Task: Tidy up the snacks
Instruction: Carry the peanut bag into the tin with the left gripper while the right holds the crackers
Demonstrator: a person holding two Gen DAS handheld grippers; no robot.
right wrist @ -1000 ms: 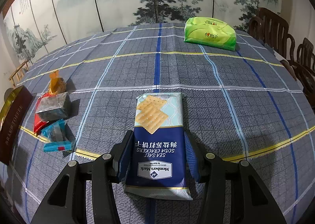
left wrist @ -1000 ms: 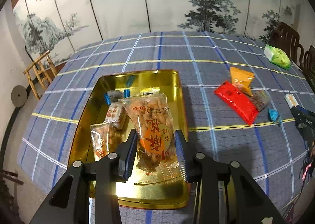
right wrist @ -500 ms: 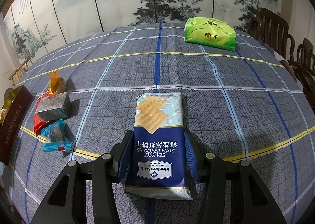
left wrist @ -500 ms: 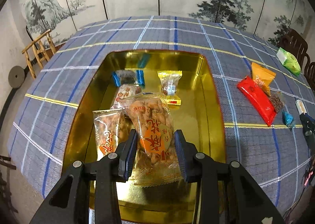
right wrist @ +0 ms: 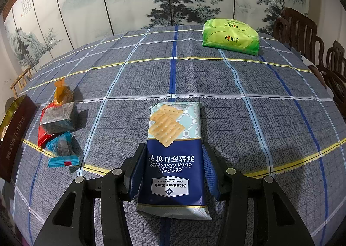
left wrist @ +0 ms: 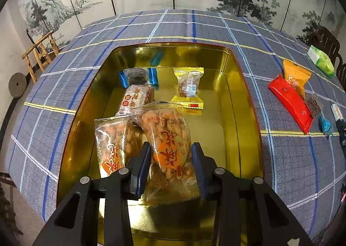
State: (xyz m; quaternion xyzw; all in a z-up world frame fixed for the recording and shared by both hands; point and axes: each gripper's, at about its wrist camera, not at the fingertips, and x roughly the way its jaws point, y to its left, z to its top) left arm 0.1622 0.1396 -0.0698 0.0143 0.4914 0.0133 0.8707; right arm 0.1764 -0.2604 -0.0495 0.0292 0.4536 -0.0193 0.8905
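left gripper [left wrist: 170,166] clamps clear orange-printed peanut bag [left wrist: 167,138] over gold tin [left wrist: 244,116] | right gripper [right wrist: 173,168] clamps navy soda-cracker pack [right wrist: 173,159] on plaid tablecloth [right wrist: 259,116]

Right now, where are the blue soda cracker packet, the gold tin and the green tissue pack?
Blue soda cracker packet [right wrist: 173,159]: right wrist view, printed middle.
Gold tin [left wrist: 244,120]: left wrist view, right inner wall.
Green tissue pack [right wrist: 230,36]: right wrist view, front face.
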